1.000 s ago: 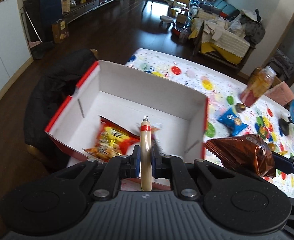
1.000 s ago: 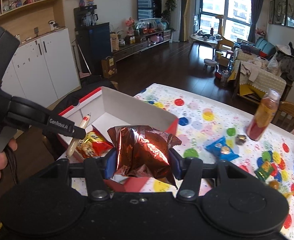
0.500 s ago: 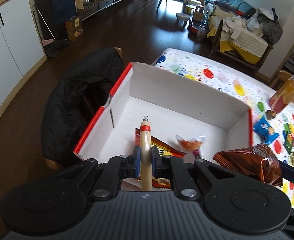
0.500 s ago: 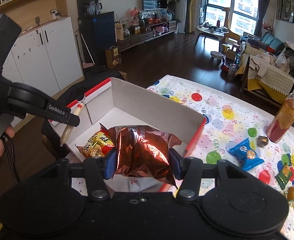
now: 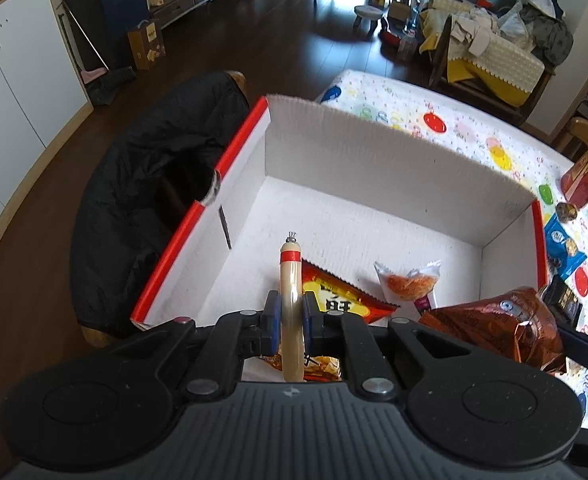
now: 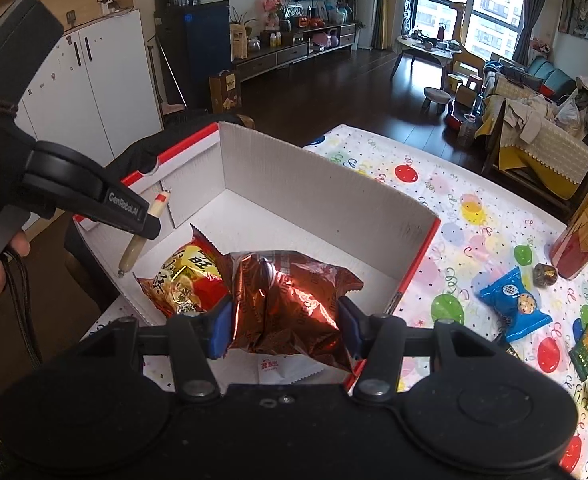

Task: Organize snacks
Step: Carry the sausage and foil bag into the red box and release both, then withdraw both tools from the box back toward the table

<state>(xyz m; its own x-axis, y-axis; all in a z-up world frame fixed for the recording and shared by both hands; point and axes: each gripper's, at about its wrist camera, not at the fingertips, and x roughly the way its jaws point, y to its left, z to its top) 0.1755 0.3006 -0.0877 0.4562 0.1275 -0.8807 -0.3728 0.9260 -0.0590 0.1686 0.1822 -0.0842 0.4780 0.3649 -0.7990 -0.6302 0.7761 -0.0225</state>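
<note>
Deposit step — left gripper (image 5: 292, 318) clamped on sausage stick (image 5: 291, 280), right gripper (image 6: 284, 320) clamped on brown foil bag (image 6: 290, 304), both over box (image 5: 373, 168) at 12 o'clock — next: part fingers, drop.

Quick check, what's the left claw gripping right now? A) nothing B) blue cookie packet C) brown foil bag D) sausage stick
D: the left claw is shut on the sausage stick, held over the box; the brown foil bag sits in the right claw.
</note>
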